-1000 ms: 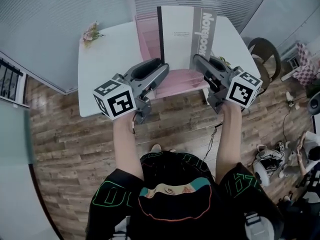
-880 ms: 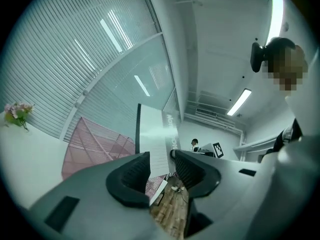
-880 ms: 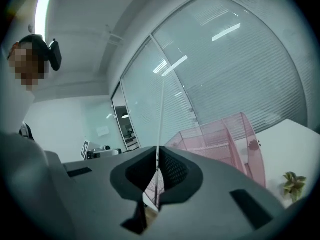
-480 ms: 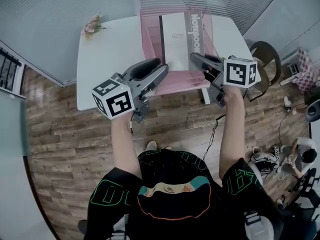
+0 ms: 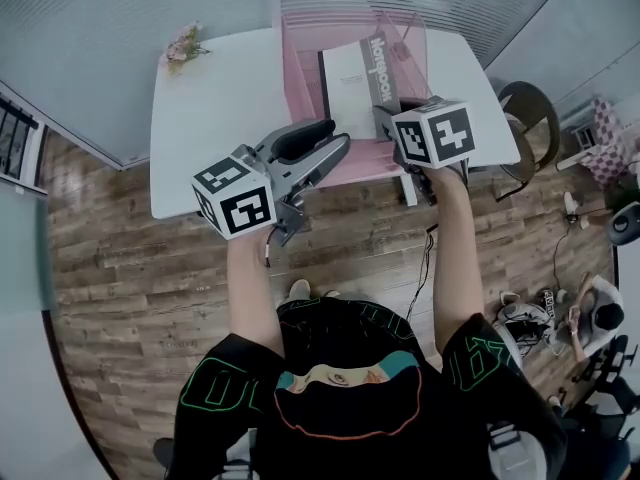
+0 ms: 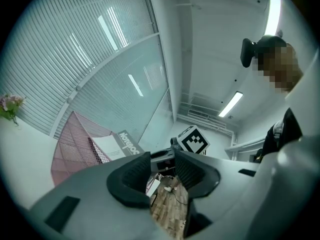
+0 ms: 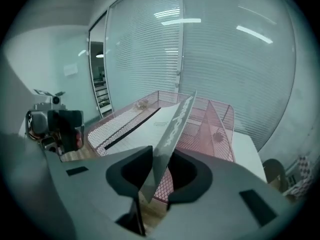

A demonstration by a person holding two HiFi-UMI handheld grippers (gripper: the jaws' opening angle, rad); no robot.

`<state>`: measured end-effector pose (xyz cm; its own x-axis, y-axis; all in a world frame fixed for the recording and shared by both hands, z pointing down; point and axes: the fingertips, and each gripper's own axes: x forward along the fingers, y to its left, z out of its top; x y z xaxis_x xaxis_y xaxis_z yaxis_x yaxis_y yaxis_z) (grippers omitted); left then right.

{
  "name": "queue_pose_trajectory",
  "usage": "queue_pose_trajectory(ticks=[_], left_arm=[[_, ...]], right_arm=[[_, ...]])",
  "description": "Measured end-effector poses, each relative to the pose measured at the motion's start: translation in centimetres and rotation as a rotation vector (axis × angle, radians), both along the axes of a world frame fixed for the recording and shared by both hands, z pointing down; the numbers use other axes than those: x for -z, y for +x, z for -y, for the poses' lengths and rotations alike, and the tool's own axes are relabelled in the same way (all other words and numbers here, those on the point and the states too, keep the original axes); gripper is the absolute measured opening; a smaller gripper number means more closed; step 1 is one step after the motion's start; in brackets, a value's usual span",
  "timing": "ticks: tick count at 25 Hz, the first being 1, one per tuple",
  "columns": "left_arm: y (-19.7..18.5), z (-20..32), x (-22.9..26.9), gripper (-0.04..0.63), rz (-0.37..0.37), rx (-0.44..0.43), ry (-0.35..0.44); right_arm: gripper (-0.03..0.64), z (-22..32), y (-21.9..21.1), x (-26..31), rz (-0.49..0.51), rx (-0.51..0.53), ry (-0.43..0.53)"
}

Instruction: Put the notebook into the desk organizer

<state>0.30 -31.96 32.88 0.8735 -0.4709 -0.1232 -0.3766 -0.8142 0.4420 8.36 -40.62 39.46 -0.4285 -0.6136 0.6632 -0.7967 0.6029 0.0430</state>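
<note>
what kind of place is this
Probably an office or lab: glass partition walls with blinds, a white table on wood-plank flooring, and strip lights on the ceiling.

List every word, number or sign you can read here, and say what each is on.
"Notebook": on the grey band of the notebook cover.
Small print on the white cover: too small to read.
Left cube and right cube: square black-and-white markers, no letters.
Green figures on each sleeve: cannot be read.
</note>
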Motion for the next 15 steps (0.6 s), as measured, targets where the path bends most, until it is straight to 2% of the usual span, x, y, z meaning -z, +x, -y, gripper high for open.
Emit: queue_pose_trajectory(ticks=[8, 10, 12, 15], left_arm=[[-0.2, 0.0, 0.1, 0.152, -0.012, -0.001, -0.003], [-0.1, 0.0, 0.2, 0.15, -0.016, -0.003, 0.002], [-0.1, -0.1, 0.2, 0.15, -0.019, -0.005, 0.004], [-0.2, -0.1, 0.1, 0.143, -0.009, 0.01, 0.007]], right_arm=[[0.13, 0.8, 0.4, -0.7, -0.175, -0.004, 0.062], [0.164, 1.1, 0.8, -0.7, -0.2, -0.023, 0.074], [0.261, 1.2, 1.3, -0.9, -0.228, -0.033, 0.085], [0.267, 1.1, 0.9, -0.9, -0.223, -0.032, 0.122]])
